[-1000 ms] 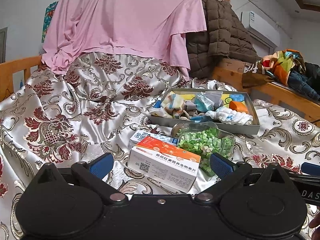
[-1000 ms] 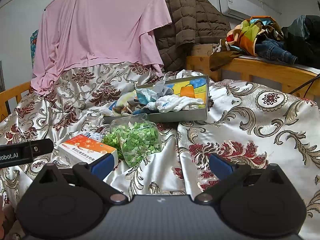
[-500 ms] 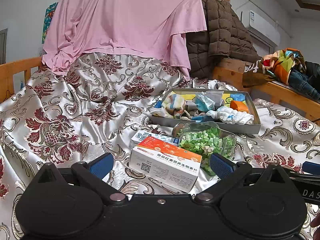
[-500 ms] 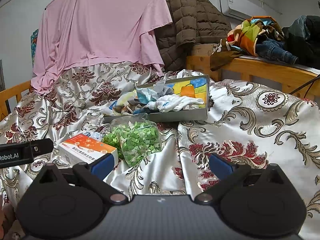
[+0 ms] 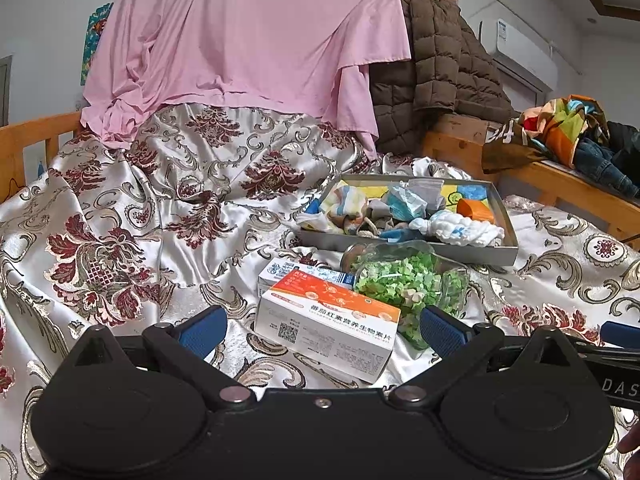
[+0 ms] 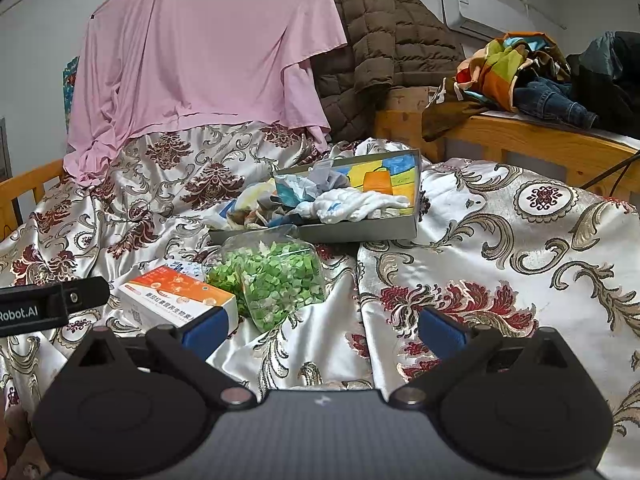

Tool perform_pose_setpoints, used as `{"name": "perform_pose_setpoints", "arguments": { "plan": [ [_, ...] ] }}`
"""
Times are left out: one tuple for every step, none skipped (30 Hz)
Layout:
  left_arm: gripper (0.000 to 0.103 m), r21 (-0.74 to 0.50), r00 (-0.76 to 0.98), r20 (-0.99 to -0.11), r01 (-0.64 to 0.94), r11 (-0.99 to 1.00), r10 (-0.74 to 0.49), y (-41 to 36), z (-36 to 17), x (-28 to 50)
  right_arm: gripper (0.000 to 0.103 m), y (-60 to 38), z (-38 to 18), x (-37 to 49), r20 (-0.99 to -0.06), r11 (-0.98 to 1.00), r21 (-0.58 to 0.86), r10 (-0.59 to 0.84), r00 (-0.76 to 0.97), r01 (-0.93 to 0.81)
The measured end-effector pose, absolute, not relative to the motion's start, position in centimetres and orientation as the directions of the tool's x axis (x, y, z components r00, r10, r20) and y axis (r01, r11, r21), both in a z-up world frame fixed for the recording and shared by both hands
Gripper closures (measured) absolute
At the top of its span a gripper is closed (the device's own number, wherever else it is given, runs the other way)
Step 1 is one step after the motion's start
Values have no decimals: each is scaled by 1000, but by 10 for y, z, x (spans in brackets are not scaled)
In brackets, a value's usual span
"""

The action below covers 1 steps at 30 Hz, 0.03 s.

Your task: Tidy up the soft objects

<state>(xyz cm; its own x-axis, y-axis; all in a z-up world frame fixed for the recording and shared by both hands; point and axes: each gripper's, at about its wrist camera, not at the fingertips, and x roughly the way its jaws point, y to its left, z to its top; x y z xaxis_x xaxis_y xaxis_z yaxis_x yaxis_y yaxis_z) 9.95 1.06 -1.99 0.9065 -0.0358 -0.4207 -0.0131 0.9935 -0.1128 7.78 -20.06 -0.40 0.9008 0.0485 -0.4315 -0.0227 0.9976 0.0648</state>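
A grey shallow box (image 5: pixel 508 254) (image 6: pixel 414 224) on the bed holds several soft things: a white rolled cloth (image 5: pixel 460 232) (image 6: pixel 356 204), a striped cloth (image 5: pixel 346 204), a blue crumpled piece (image 5: pixel 404 206) and an orange item (image 5: pixel 474 210) (image 6: pixel 378 182). A clear bag of green bits (image 5: pixel 404 284) (image 6: pixel 272 276) lies in front of it. My left gripper (image 5: pixel 322 326) is open and empty, just short of an orange-and-white carton (image 5: pixel 328 324) (image 6: pixel 176 296). My right gripper (image 6: pixel 320 328) is open and empty over the bedspread, right of the bag.
A smaller blue-and-white carton (image 5: pixel 296 272) lies behind the orange one. A pink sheet (image 5: pixel 248 40) and brown quilted jacket (image 5: pixel 440 68) hang at the back. A wooden rail (image 6: pixel 520 140) with piled clothes (image 6: pixel 532 72) runs along the right. The floral bedspread (image 6: pixel 500 264) is rumpled.
Both views have barely shifted; the left gripper drifted very slightly. Both grippers stay open and nothing was touched.
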Motion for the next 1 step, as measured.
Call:
{"name": "perform_pose_setpoints", "arguments": {
  "plan": [
    [1, -111, 906, -423, -12, 994, -36, 10, -21, 99, 0, -201, -4, 78, -434, 998, 64, 50, 900, -24]
  ]
}}
